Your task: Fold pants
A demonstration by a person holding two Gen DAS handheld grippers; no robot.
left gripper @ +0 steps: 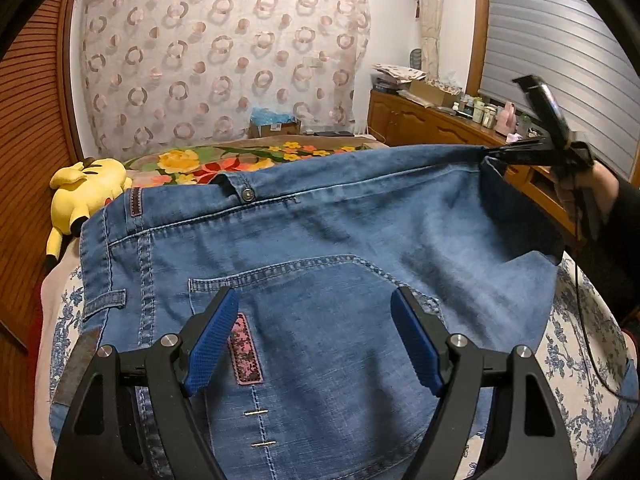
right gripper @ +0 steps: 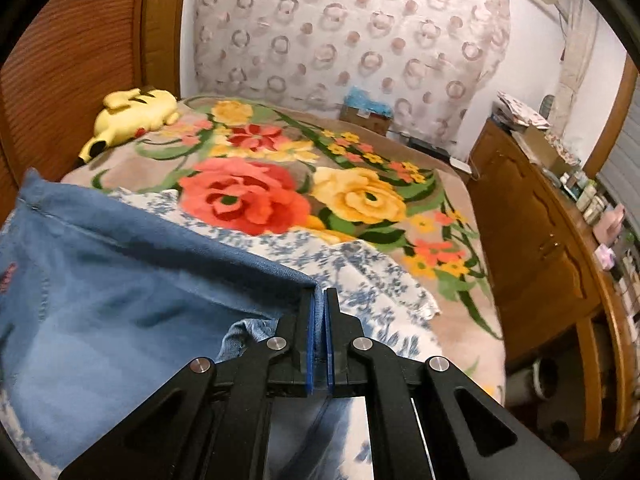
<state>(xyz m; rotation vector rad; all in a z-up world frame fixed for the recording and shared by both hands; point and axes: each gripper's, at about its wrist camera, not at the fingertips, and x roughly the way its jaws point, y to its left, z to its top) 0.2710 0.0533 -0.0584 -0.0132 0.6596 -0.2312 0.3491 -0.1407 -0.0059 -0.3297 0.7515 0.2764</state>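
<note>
The bed (right gripper: 472, 320) carries a flowered blanket (right gripper: 256, 196); beside it a blue-patterned sheet (right gripper: 360, 276); jeans (left gripper: 320, 240) and a yellow plush (right gripper: 136, 112) lie on top

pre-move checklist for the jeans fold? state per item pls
1. Right gripper clamped on the jeans edge: ok, fingers shut on denim.
2. Held edge lifted off the bed: ok, the left wrist view shows it raised and taut.
3. Left gripper ready to grasp: ok, open above the back pocket, holding nothing.
4. Landing area: cannot tell, lifted denim hides the floral blanket nearby.
5. Yellow plush toy clear of the jeans: not ok, close beside the waistband.
</note>
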